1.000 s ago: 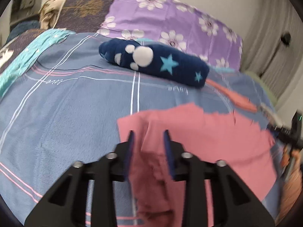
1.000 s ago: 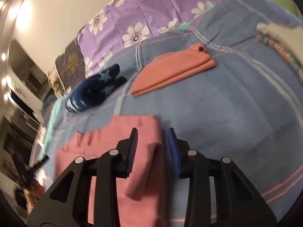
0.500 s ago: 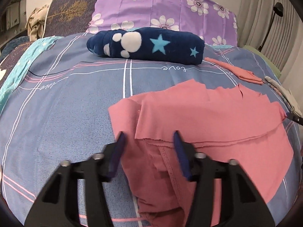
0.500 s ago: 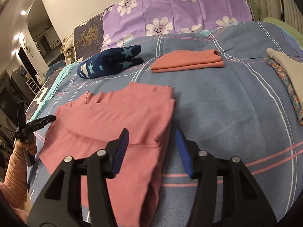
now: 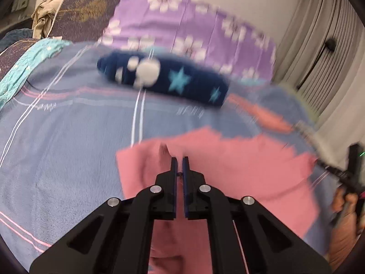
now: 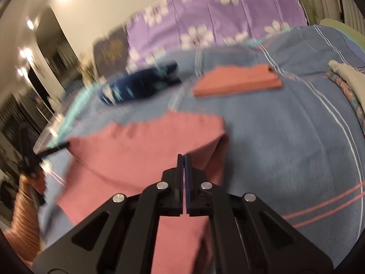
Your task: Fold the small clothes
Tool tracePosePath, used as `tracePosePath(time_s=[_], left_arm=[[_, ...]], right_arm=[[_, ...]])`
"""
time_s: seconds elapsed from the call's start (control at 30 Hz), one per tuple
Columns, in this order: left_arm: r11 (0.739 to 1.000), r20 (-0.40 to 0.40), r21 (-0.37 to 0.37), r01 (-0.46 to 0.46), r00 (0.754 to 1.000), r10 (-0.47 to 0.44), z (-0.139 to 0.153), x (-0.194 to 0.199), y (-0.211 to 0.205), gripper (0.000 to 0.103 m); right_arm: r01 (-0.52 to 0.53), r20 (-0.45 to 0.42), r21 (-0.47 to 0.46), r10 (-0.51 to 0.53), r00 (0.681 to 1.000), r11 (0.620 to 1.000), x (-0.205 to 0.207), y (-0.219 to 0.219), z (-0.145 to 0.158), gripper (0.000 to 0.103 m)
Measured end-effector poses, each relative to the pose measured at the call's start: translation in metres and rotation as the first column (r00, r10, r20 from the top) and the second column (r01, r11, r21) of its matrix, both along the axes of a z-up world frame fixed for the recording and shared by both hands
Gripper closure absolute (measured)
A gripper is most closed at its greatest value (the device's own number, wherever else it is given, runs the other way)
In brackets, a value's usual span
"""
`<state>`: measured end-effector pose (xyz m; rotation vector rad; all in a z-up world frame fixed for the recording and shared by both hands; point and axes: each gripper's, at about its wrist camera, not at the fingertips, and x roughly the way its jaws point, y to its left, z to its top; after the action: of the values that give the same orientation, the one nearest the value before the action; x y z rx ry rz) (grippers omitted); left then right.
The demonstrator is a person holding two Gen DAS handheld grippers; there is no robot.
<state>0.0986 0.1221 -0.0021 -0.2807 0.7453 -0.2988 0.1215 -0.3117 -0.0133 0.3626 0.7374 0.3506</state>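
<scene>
Pink garment (image 5: pixel 228 171) is bunched and half folded on the blue bedspread (image 5: pixel 57 159), sitting low-centre in both wrist views, and the big change from half a second ago is the grippers: both were spread wide over the cloth then, now both are pinched down. Left gripper (image 5: pixel 179 159) has its blue pads nearly together with only a thin slit between them, on the fabric near a small raised peak at about 11 o'clock from its tips. Right gripper (image 6: pixel 183 157) is closed flat on a fold by the garment's right edge (image 6: pixel 219 141). Both views are much blurrier than before. The cloth looks soft and rumpled, top layer doubled over with a jagged far edge. Navy star blanket (image 5: pixel 164 80) lies at 12 o'clock, folded orange cloth (image 6: pixel 237 80) at 1 o'clock in the right view.
</scene>
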Motion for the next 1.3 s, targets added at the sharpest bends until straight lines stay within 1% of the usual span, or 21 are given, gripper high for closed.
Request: tracePosePath(time_s=[0.07, 0.17, 0.27, 0.33, 0.37, 0.43, 0.47, 0.5, 0.57, 0.6, 0.67, 0.77, 0.87, 0.93, 1.0, 1.1, 1.17, 1.2, 1.23, 1.27, 1.3], left_arm=[[0.998, 0.067, -0.066, 0.002, 0.998, 0.002, 0.027, -0.013, 0.006, 0.099], [0.994, 0.181, -0.109, 0.0, 0.983, 0.02, 0.069, -0.039, 0.006, 0.099], [0.997, 0.237, -0.068, -0.038, 0.97, 0.053, 0.094, -0.05, 0.0, 0.099], [0.996, 0.211, -0.012, -0.084, 0.974, 0.085, 0.097, -0.034, -0.005, 0.099], [0.994, 0.189, 0.011, -0.108, 0.976, 0.104, 0.094, -0.024, -0.006, 0.099], [0.983, 0.132, 0.117, -0.145, 0.983, 0.129, 0.075, 0.006, -0.013, 0.097], [0.97, 0.094, 0.188, -0.151, 0.986, 0.135, 0.055, 0.029, -0.019, 0.086], [0.963, 0.069, 0.218, -0.157, 0.987, 0.146, 0.042, 0.04, -0.018, 0.071], [0.95, -0.016, 0.264, -0.167, 0.984, 0.177, 0.005, 0.059, -0.016, 0.069], [0.952, -0.062, 0.263, -0.159, 0.982, 0.181, -0.012, 0.062, -0.012, 0.069], [0.962, -0.098, 0.234, -0.141, 0.981, 0.167, -0.031, 0.056, -0.005, 0.067], [0.957, -0.105, 0.264, -0.122, 0.982, 0.154, -0.043, 0.044, 0.0, 0.051], [0.957, -0.103, 0.28, -0.076, 0.989, 0.109, -0.047, 0.036, 0.0, 0.046], [0.953, -0.097, 0.293, -0.081, 0.989, 0.114, -0.048, 0.04, 0.0, 0.046], [0.958, -0.107, 0.274, -0.09, 0.987, 0.124, -0.049, 0.052, 0.002, 0.046], [0.968, -0.112, 0.23, -0.103, 0.985, 0.132, -0.049, 0.074, 0.003, 0.046], [0.977, -0.131, 0.195, -0.08, 0.986, 0.107, -0.052, 0.091, 0.001, 0.05], [0.983, -0.149, 0.172, -0.056, 0.985, 0.083, -0.054, 0.1, 0.0, 0.062], [0.988, -0.175, 0.151, -0.033, 0.983, 0.059, -0.058, 0.108, -0.002, 0.07], [0.989, -0.199, 0.143, -0.024, 0.979, 0.052, -0.062, 0.114, -0.005, 0.089], [0.99, -0.216, 0.141, -0.026, 0.975, 0.056, -0.064, 0.119, -0.006, 0.102]], right_arm=[[-0.003, 0.054, 0.093, -0.002, 0.999, 0.996, -0.004, -0.008, 0.02, 0.102], [-0.014, 0.127, 0.181, -0.009, 0.992, 0.983, -0.011, -0.018, 0.047, 0.102], [0.005, 0.14, 0.19, -0.032, 0.99, 0.982, -0.001, -0.02, 0.063, 0.102], [0.052, 0.103, 0.143, -0.068, 0.992, 0.988, 0.025, -0.017, 0.062, 0.102], [0.086, 0.078, 0.111, -0.095, 0.992, 0.99, 0.041, -0.015, 0.057, 0.102], [0.157, -0.011, 0.009, -0.157, 0.987, 0.987, 0.081, -0.013, 0.035, 0.1], [0.162, -0.055, -0.022, -0.163, 0.985, 0.986, 0.098, -0.013, 0.022, 0.094], [0.174, -0.11, -0.048, -0.178, 0.978, 0.984, 0.114, -0.012, 0.004, 0.082], [0.194, -0.174, -0.054, -0.201, 0.964, 0.979, 0.122, -0.013, -0.02, 0.074], [0.181, -0.183, -0.033, -0.184, 0.966, 0.983, 0.118, -0.013, -0.031, 0.072], [0.148, -0.191, -0.05, -0.155, 0.969, 0.988, 0.107, -0.012, -0.045, 0.067], [0.131, -0.179, -0.134, -0.154, 0.972, 0.982, 0.089, -0.017, -0.058, 0.065], [0.139, -0.156, -0.116, -0.156, 0.975, 0.983, 0.077, -0.027, -0.06, 0.061], [0.152, -0.129, -0.11, -0.165, 0.978, 0.982, 0.078, -0.029, -0.056, 0.058], [0.129, -0.117, -0.086, -0.138, 0.984, 0.988, 0.086, -0.025, -0.055, 0.048], [0.101, -0.146, -0.069, -0.11, 0.983, 0.992, 0.106, -0.019, -0.056, 0.047], [0.074, -0.185, -0.047, -0.081, 0.979, 0.996, 0.118, -0.015, -0.059, 0.047], [0.056, -0.207, -0.03, -0.061, 0.976, 0.998, 0.125, -0.011, -0.062, 0.047], [0.045, -0.221, -0.019, -0.048, 0.974, 0.999, 0.129, -0.01, -0.064, 0.047], [0.032, -0.235, -0.009, -0.034, 0.971, 0.999, 0.135, -0.007, -0.066, 0.054], [0.031, -0.236, -0.015, -0.034, 0.971, 0.999, 0.137, -0.004, -0.065, 0.076]])
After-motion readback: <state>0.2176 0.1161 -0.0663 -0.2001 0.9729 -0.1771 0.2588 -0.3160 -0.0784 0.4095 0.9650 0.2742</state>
